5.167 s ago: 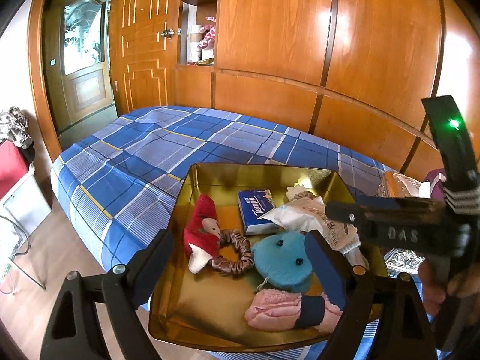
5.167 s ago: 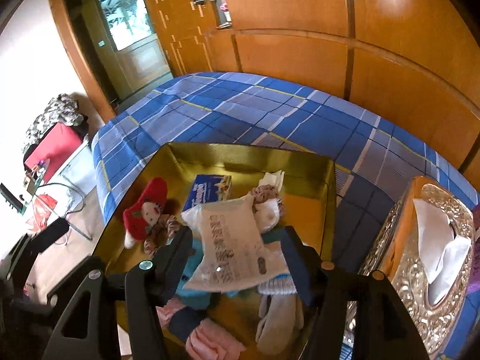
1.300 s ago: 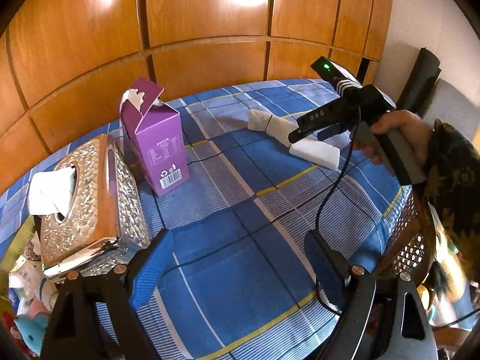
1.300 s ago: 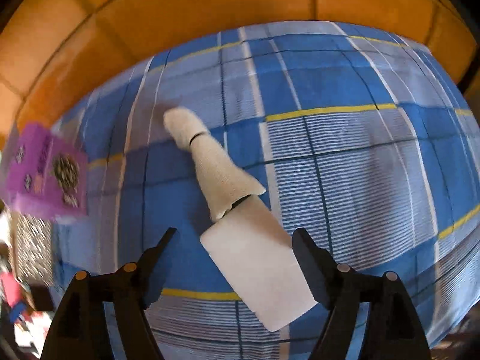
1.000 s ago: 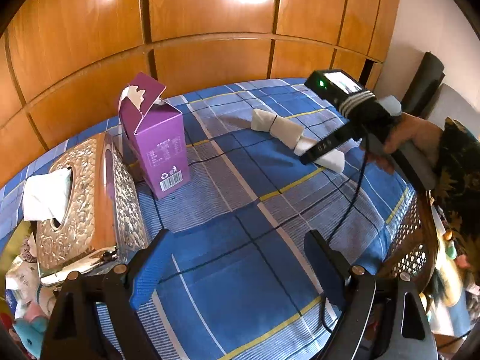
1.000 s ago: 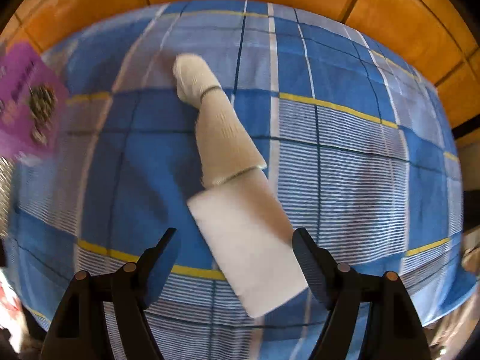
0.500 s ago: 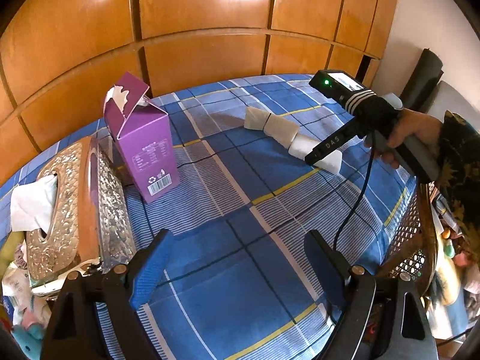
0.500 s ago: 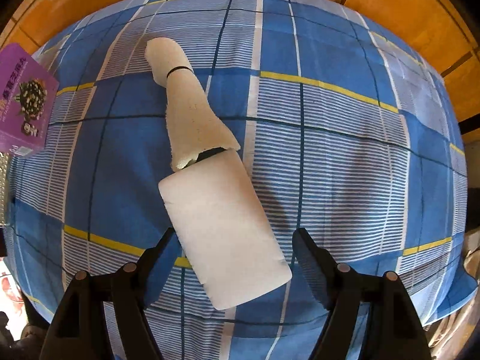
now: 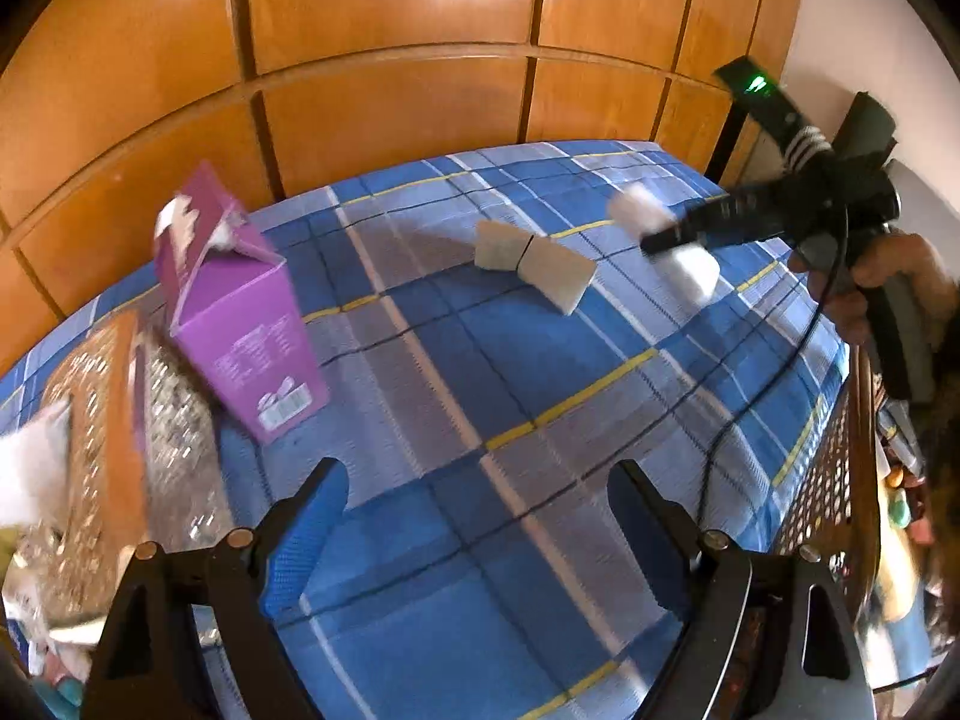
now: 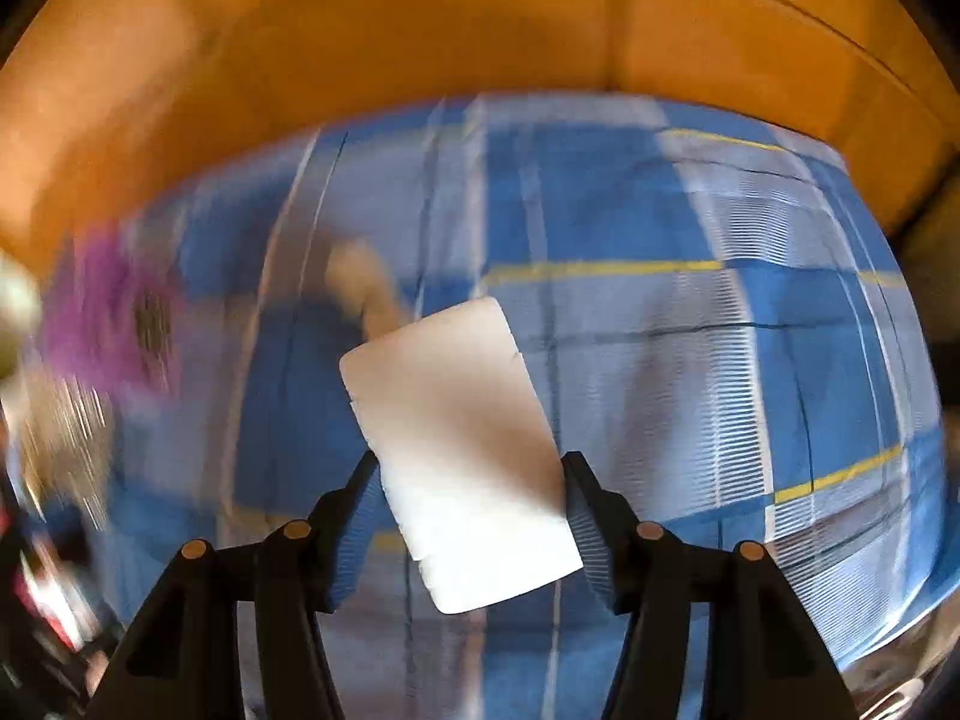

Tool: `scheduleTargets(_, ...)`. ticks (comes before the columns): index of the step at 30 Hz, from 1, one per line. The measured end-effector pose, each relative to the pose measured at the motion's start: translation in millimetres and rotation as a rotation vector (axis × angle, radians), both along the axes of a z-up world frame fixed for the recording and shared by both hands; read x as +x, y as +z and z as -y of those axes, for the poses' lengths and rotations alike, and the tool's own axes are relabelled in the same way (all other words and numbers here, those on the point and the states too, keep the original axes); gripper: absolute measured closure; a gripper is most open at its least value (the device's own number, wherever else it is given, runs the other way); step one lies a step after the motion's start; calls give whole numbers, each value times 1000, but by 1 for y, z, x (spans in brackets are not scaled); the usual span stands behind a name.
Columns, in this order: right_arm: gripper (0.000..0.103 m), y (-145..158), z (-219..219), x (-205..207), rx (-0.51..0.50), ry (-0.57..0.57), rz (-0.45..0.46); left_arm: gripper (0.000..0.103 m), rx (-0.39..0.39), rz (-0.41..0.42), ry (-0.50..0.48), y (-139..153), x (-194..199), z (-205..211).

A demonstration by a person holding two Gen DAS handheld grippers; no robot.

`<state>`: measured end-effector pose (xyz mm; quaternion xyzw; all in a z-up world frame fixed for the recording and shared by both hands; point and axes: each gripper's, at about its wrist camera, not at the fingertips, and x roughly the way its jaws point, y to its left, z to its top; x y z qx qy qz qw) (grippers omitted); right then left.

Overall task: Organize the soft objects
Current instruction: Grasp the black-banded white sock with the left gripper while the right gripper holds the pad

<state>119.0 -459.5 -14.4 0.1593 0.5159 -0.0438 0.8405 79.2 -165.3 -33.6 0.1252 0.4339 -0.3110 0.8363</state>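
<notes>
Left wrist view: the left gripper (image 9: 474, 528) hangs wide open and empty over the blue plaid bedspread (image 9: 480, 396). A purple carton (image 9: 240, 306) stands far left; a beige sock (image 9: 534, 267) lies farther off. At right, the right gripper (image 9: 672, 240) carries a white pack (image 9: 672, 243).

Right wrist view: the right gripper (image 10: 471, 507) has just been closing; its pads clamp the white pack (image 10: 456, 420) above the bedspread (image 10: 690, 360).

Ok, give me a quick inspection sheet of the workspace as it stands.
Surface: blue plaid bedspread.
Job's things: white pack lifted off the bed; beige sock lying flat on it.
Clutter: purple carton, ornate tissue box.
Grippers: right tool, jaws just been closing, pads pressing the pack; left tool open, empty.
Cables: black cable hanging from the right tool.
Surroundings: wooden wall panels.
</notes>
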Motion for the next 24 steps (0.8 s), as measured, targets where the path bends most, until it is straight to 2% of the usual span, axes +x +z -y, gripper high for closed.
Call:
scheduleTargets(3, 43, -6, 11, 9, 44, -191, 80, 14, 5, -2, -4, 0, 10, 21)
scheduleTargets(6, 44, -25, 26, 10, 111, -301, 123, 14, 3, -27, 5, -1, 27, 42)
scheduleTargets(7, 44, -22, 33, 11, 110, -325, 99, 14, 1, -35, 7, -2, 32, 48)
scheduleTargets(8, 44, -18, 38, 6, 108, -358, 127, 15, 0, -45, 13, -4, 41, 56)
scheduleTargets(10, 44, -12, 38, 2, 80, -376, 171, 21, -4, -70, 24, -10, 56, 70)
scheduleTargets(13, 44, -15, 39, 6, 71, -376, 155, 33, -12, -140, 57, -22, 82, 91)
scheduleTargets(16, 44, -16, 41, 13, 66, -344, 156, 34, -53, -224, 99, -32, 106, 107)
scheduleTargets(20, 44, -17, 38, 15, 50, -339, 158, 32, -91, -271, 150, -34, 126, 128)
scheduleTargets(24, 44, -24, 37, 16, 34, -357, 131, 30, -76, -323, 210, -47, 149, 151)
